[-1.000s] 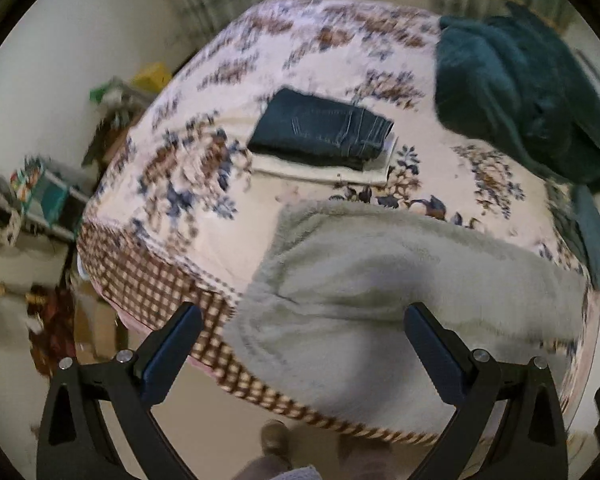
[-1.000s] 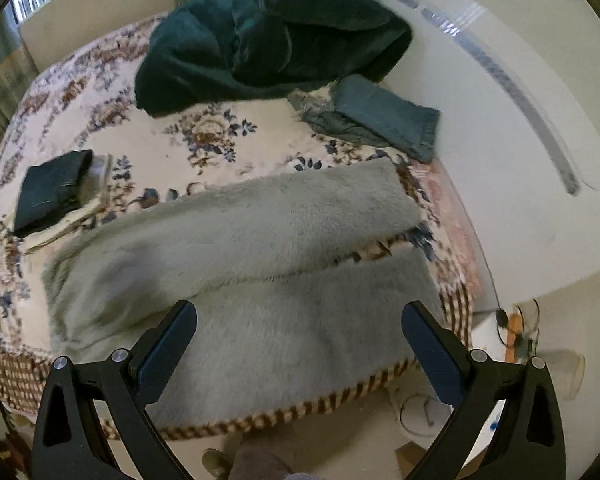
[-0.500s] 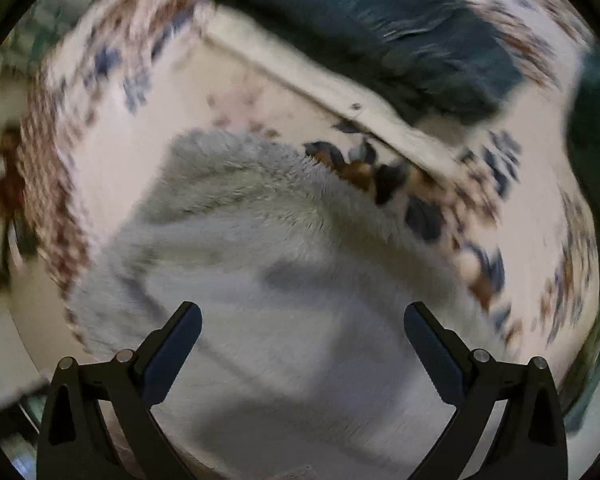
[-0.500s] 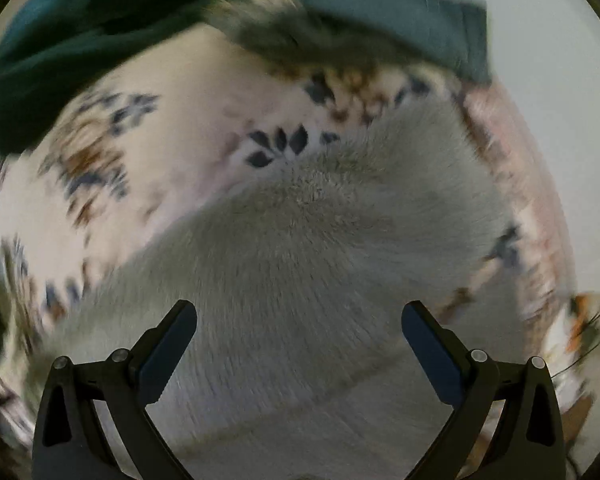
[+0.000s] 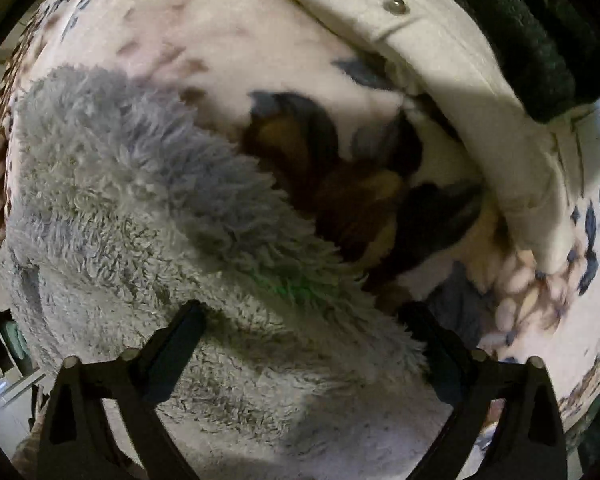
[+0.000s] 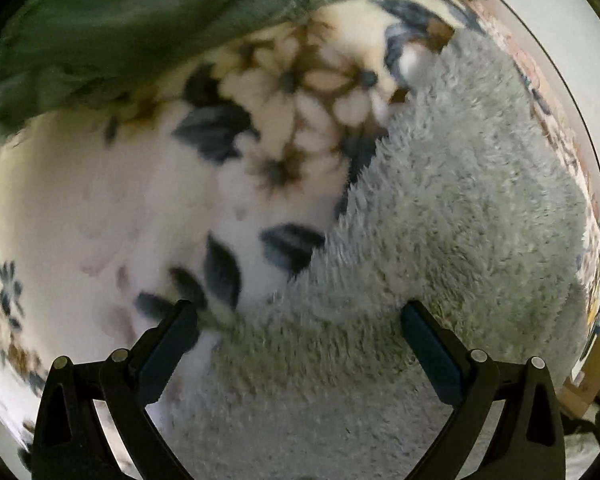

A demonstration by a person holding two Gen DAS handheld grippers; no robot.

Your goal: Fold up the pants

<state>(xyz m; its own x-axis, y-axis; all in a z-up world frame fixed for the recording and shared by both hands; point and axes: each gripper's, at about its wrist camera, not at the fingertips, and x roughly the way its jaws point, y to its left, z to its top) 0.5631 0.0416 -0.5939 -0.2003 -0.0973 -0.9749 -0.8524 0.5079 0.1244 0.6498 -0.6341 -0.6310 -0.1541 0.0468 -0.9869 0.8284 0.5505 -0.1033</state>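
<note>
Fluffy grey pants point(image 5: 148, 240) lie flat on the flowered bedspread point(image 5: 260, 40). My left gripper point(image 5: 304, 316) points down at their far edge, close over the pile; its jaws are closing, with the edge of the pants between the wide-apart fingers and no pad visibly pressing on it. In the right wrist view the same grey pants point(image 6: 460, 208) fill the lower right. My right gripper point(image 6: 300, 312) hangs open straight over their far edge, its left finger point(image 6: 172, 336) over the bedspread point(image 6: 80, 200) and its right one over the fleece.
A cream garment with a metal snap point(image 5: 396, 5) and a dark folded one point(image 5: 532, 52) on top lie just past the pants in the left wrist view. A dark green cloth point(image 6: 140, 28) is heaped at the top of the right wrist view. The bed's edge point(image 6: 572, 128) curves at right.
Both grippers have dropped from high over the bed to just above the far edge of the grey pants. The left jaws have narrowed a little.
</note>
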